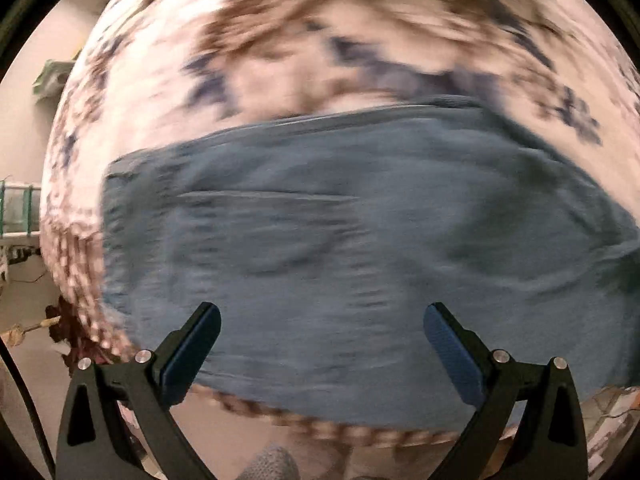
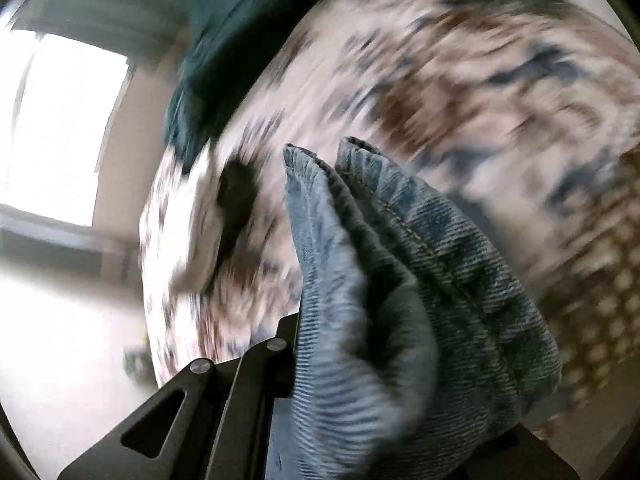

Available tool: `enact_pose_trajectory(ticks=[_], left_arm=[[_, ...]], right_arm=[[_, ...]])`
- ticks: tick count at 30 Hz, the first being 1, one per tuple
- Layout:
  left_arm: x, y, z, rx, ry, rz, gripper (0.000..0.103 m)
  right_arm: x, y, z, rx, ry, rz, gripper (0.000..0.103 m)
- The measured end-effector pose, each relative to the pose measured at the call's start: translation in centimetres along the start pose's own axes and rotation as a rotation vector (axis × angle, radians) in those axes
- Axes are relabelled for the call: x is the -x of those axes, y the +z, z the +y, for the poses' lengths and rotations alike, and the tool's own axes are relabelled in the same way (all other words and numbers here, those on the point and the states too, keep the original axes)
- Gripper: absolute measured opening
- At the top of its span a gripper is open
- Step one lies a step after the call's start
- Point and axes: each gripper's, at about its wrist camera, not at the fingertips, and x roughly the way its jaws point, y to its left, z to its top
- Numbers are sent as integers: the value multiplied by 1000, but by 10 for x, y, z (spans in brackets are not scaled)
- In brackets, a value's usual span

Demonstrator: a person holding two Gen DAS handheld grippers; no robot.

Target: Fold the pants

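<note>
Blue denim pants [image 1: 340,220] lie spread flat on a bed with a pink, brown and blue floral cover [image 1: 280,52]. My left gripper [image 1: 322,320] is open and empty, hovering over the near part of the denim. In the right wrist view a bunched fold of the same pants [image 2: 384,280], with a stitched hem, fills the jaws of my right gripper [image 2: 360,360], which is shut on it and holds it lifted above the bed cover [image 2: 460,60]. Both views are blurred by motion.
The bed edge runs along the left and bottom of the left wrist view, with floor [image 1: 24,300] beyond. A dark teal cloth [image 2: 216,52] lies at the far side of the bed. A bright window [image 2: 60,120] is at left.
</note>
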Motion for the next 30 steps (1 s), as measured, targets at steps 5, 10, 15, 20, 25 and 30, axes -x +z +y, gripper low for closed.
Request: enact_pose_trajectory(ticks=[5, 10, 15, 20, 25, 30], left_arm=[[-22, -31, 83, -3, 92, -5, 103], [-41, -47, 150, 87, 66, 18, 103], [-18, -42, 175, 187, -76, -21, 103], [11, -25, 153, 245, -340, -55, 103], [-15, -9, 84, 178, -558, 93, 103], [-48, -10, 27, 58, -452, 129, 83]], right_arm=[[-102, -105, 87, 321, -60, 175, 5], [-178, -198, 114, 543, -237, 353, 19], [-157, -209, 124, 547, -143, 490, 86], [-86, -184, 128, 468, -77, 497, 86], [-49, -134, 78, 335, -269, 401, 86], [-44, -94, 0, 111, -448, 366, 86]])
